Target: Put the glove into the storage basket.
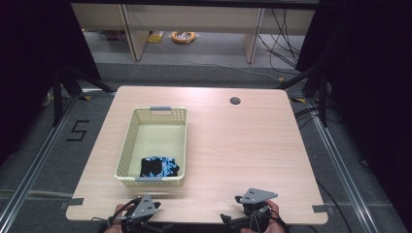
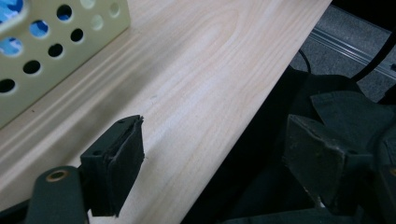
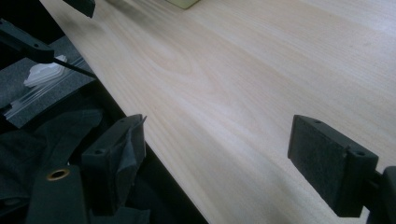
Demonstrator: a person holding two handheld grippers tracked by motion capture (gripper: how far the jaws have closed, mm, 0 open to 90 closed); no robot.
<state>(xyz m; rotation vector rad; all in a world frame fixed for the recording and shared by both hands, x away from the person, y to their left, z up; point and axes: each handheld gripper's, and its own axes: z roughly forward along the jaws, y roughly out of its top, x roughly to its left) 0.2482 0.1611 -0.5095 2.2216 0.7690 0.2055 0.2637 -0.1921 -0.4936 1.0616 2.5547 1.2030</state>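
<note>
Big pale wooden table with rounded corners fills the middle of the high view, its light grain running under both gripper views. On its left half sits the cream perforated plastic basket, long side running up the frame, a grey handle at each short end. In the left gripper view that basket's holed wall takes the upper left corner, blue showing through the holes. Down in the basket's near end, lower centre-left of the high view, lies the folded black-and-blue patterned cloth, resting against the near wall.

Bottom edge now: the left gripper sits at the lower left of the frame, just below the basket's near wall, at the table's front edge. Its jaws stand wide apart with nothing between them, one over the wood, one past the edge. The right gripper is at the lower centre-right, well apart from the basket, jaws likewise spread wide and empty, straddling the table's edge.
</note>
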